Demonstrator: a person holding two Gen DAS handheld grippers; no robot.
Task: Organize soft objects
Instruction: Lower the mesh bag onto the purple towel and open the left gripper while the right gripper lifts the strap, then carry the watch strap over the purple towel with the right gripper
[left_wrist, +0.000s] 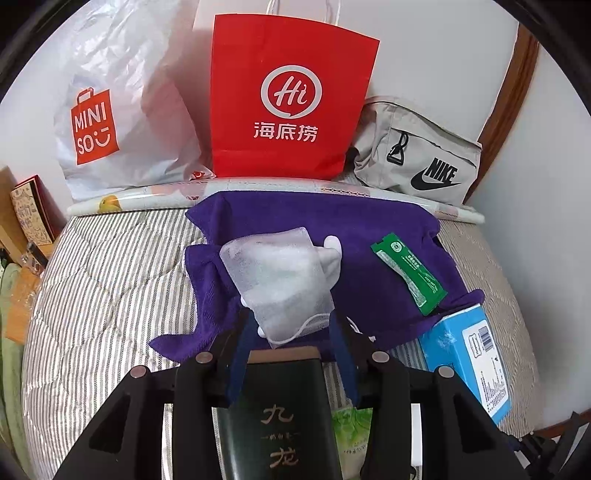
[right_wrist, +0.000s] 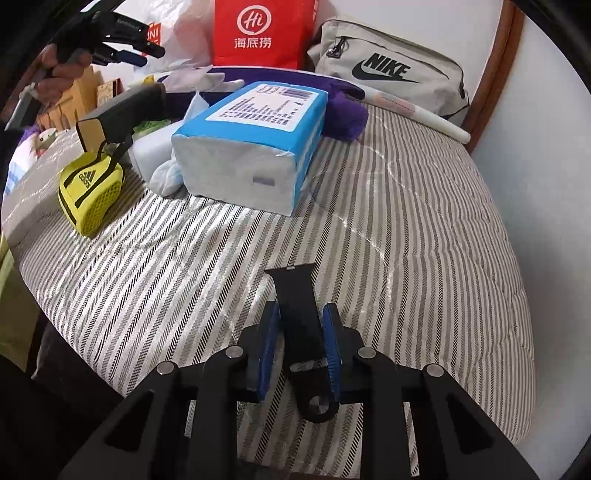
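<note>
Left gripper (left_wrist: 291, 328) open behind mesh pouch (left_wrist: 275, 273), right gripper (right_wrist: 301, 332) open astride black strap (right_wrist: 297, 306).

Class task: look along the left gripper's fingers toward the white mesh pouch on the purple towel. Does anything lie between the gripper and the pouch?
Yes. A dark green box sits between the left gripper's open fingers, just short of the white mesh pouch on the purple towel. Nothing else visibly blocks it.

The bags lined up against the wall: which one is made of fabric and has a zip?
The grey Nike pouch on the right end. It is cloth with a zipper, whereas the red Haidilao bag is stiff paper and the white Miniso bag is crinkly plastic.
</note>
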